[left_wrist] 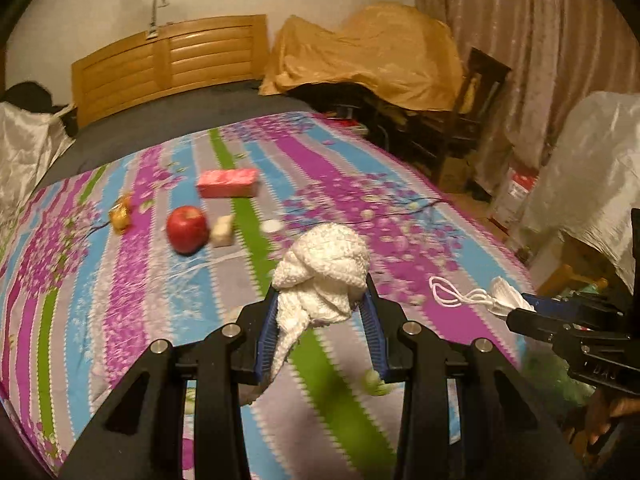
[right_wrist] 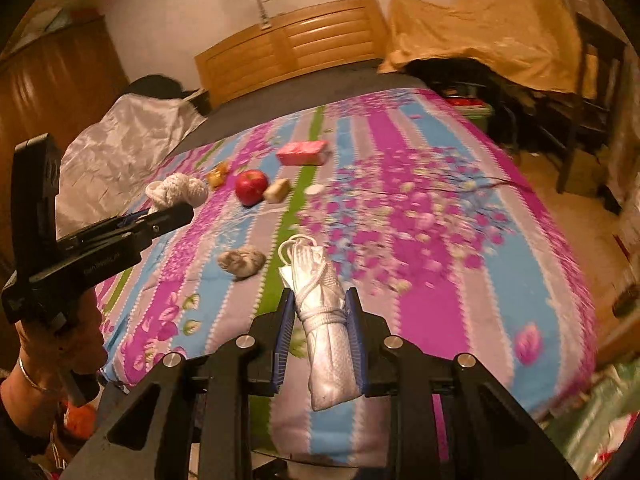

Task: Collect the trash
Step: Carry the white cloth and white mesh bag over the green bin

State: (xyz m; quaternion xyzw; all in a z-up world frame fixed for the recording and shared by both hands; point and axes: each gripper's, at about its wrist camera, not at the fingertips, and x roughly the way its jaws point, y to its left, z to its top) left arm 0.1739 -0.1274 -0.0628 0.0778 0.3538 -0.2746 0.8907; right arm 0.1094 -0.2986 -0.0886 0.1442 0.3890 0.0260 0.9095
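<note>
Left wrist: jaws clamp a nubbly white cloth wad (left_wrist: 324, 264); right jaws pinch a cord-wrapped pleated mask (right_wrist: 326, 320).

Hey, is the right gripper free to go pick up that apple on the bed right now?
Probably not yet. The right gripper is shut on a folded white face mask, so its jaws are occupied. The red apple lies uncovered on the bedspread, farther up the bed.
</note>
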